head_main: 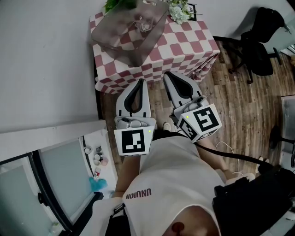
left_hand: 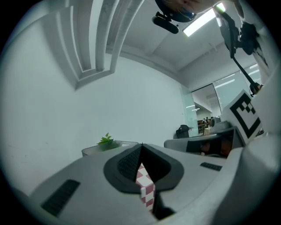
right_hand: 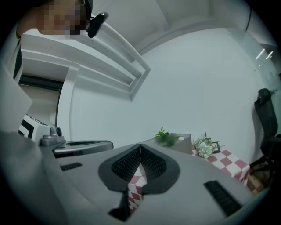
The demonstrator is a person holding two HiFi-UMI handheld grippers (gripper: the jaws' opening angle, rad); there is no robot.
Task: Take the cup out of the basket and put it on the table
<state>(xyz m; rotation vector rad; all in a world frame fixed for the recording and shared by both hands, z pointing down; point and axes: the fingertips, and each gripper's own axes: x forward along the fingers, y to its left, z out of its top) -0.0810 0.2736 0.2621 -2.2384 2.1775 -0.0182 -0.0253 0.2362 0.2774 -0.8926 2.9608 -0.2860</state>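
A table under a red-and-white checked cloth (head_main: 184,46) stands ahead of me. On its left part sits a translucent grey basket (head_main: 124,32), and a clear cup (head_main: 144,24) shows faintly inside it. My left gripper (head_main: 142,81) and right gripper (head_main: 167,73) hang side by side just short of the table's near edge, both pointing at it. Both are shut with nothing between their jaws. In the left gripper view the jaws meet at the left gripper's tip (left_hand: 142,145), with the basket (left_hand: 112,147) beyond. The right gripper (right_hand: 140,145) view shows the basket (right_hand: 178,141) at some distance.
White flowers (head_main: 179,11) and a green plant (head_main: 115,4) stand at the table's far side. A white wall (head_main: 46,60) runs along the left, with a low shelf of small bottles (head_main: 97,159). A black office chair (head_main: 258,41) stands on the wooden floor at right.
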